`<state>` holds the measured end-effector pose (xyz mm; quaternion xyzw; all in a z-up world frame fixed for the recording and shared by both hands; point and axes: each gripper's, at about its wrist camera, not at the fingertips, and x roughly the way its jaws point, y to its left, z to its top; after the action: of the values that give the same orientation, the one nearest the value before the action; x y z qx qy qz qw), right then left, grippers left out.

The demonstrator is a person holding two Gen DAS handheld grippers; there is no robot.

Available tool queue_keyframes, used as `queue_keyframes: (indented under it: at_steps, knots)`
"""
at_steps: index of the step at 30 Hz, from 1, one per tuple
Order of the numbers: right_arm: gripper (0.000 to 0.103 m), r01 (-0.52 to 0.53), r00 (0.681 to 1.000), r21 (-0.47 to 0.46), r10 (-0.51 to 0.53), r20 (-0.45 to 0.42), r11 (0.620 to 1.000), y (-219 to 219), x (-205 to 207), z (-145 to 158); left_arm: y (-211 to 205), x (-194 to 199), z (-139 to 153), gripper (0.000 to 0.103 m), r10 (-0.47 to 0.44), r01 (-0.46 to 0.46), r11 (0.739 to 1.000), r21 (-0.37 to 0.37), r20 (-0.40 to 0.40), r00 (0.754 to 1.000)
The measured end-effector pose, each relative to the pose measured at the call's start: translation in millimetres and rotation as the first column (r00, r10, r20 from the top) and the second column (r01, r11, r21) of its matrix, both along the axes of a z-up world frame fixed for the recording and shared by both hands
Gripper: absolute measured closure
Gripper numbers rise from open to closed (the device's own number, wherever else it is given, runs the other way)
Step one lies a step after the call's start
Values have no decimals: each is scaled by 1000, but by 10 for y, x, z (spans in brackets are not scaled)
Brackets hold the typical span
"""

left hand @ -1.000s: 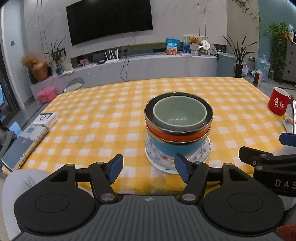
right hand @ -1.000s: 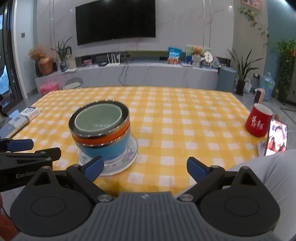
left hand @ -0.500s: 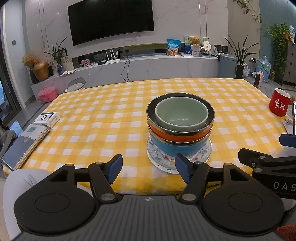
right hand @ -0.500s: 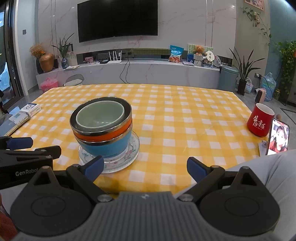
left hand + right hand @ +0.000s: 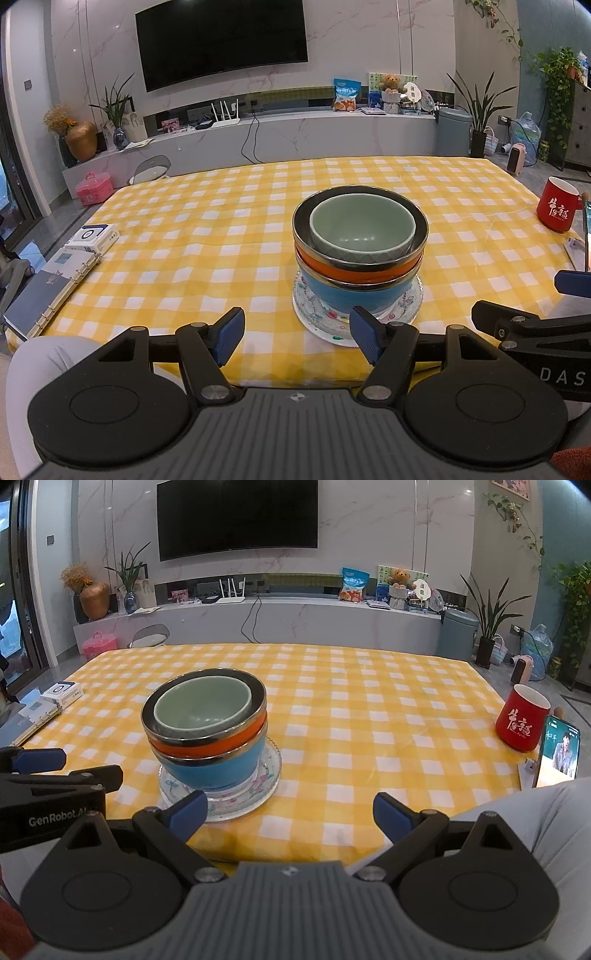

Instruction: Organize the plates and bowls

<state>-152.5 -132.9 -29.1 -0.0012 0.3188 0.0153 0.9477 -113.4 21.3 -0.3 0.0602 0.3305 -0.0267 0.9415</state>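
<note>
A stack stands near the front edge of the yellow checked table (image 5: 221, 236): a pale green bowl (image 5: 360, 225) nested in an orange steel-rimmed bowl (image 5: 354, 269), on a blue bowl (image 5: 351, 297), on a flowered glass plate (image 5: 406, 306). The stack also shows in the right wrist view, green bowl (image 5: 201, 705) on top and plate (image 5: 266, 775) below. My left gripper (image 5: 297, 339) is open and empty, just short of the plate's near left edge. My right gripper (image 5: 290, 814) is open and empty, to the right of the stack at the table edge.
A red mug (image 5: 521, 718) and an upright phone (image 5: 557, 751) stand at the table's right edge. A binder (image 5: 40, 299) and a small white box (image 5: 92, 236) lie at the left edge. The person's knees show below the table edge.
Both grippers have barely shifted; the views drifted slightly and the stack sits a little higher in frame. Both grippers stay open and empty.
</note>
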Motion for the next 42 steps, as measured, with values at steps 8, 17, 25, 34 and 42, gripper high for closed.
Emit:
queue_keyframes:
  at_steps: [8,17,25,34,42]
  knots:
    - [9,1,1000,1,-1,-2,1000,-1,-2,0,2,1,-4,26,1,-1,1000,-1,0,1000]
    - [9,1,1000,-1,-1,-8,1000,-2,2,-12,2,1,-8,26,1,-1,1000,-1,0,1000]
    - [9,0,1000,-5,0,-15,1000,12,5,-21,3,1,-10,26,0,0,1000,-3,1,1000]
    - [9,-2,1000,-7,2,-20,1000,12,22,-27,3,0,-13,26,0,0,1000,-3,1,1000]
    - [9,-2,1000,-9,2,-29,1000,14,41,-46,5,-1,-11,26,2,-2,1000,-8,1,1000]
